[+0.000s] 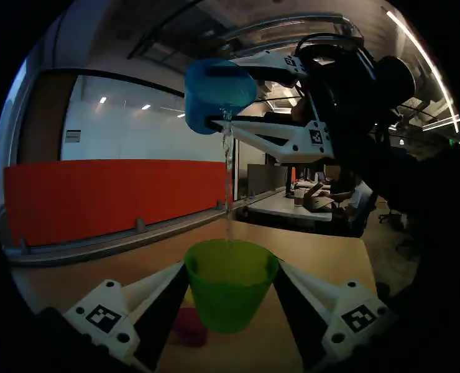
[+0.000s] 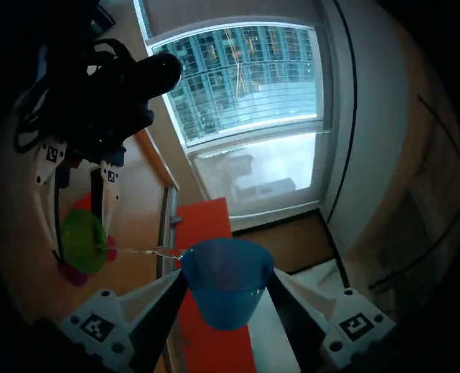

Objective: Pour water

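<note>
My left gripper (image 1: 230, 289) is shut on a green cup (image 1: 231, 286), held upright above the wooden table (image 1: 317, 248). High over it, the right gripper (image 1: 239, 99) grips a blue cup (image 1: 214, 93) tilted on its side, and a thin stream of water (image 1: 228, 180) falls from its rim into the green cup. In the right gripper view, my right gripper (image 2: 227, 292) is shut on the blue cup (image 2: 227, 289); water (image 2: 146, 251) runs from its lip toward the green cup (image 2: 82, 240) held by the left gripper (image 2: 78, 239).
A small pink cup (image 1: 189, 326) stands on the table under the green one, also glimpsed as pink cup (image 2: 71, 273). An orange partition (image 1: 112, 196) runs behind the table. Office desks (image 1: 292, 205) and a seated person lie farther off. A large window (image 2: 248, 81) shows beyond.
</note>
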{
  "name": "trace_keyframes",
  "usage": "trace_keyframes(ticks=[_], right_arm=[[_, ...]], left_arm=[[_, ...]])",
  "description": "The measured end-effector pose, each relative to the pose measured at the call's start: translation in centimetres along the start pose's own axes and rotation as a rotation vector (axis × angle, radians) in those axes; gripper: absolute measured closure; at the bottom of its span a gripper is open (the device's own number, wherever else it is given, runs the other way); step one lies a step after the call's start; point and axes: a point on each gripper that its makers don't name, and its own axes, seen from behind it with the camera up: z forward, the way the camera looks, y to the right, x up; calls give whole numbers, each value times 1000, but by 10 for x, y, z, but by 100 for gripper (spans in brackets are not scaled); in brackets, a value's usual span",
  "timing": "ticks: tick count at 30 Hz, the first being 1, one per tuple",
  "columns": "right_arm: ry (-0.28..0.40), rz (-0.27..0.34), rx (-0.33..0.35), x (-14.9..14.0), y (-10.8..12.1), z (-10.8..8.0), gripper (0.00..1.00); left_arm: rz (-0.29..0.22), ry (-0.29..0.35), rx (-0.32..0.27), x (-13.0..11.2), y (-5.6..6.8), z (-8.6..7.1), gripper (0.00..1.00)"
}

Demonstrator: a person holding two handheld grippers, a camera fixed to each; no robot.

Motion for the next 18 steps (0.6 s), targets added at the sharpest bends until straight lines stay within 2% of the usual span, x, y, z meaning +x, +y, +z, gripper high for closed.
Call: trace_keyframes(ticks=[18], right_arm=[[6, -72, -20, 2, 8, 3, 11]], left_arm=[[-7, 6, 5, 1, -3, 1, 13]])
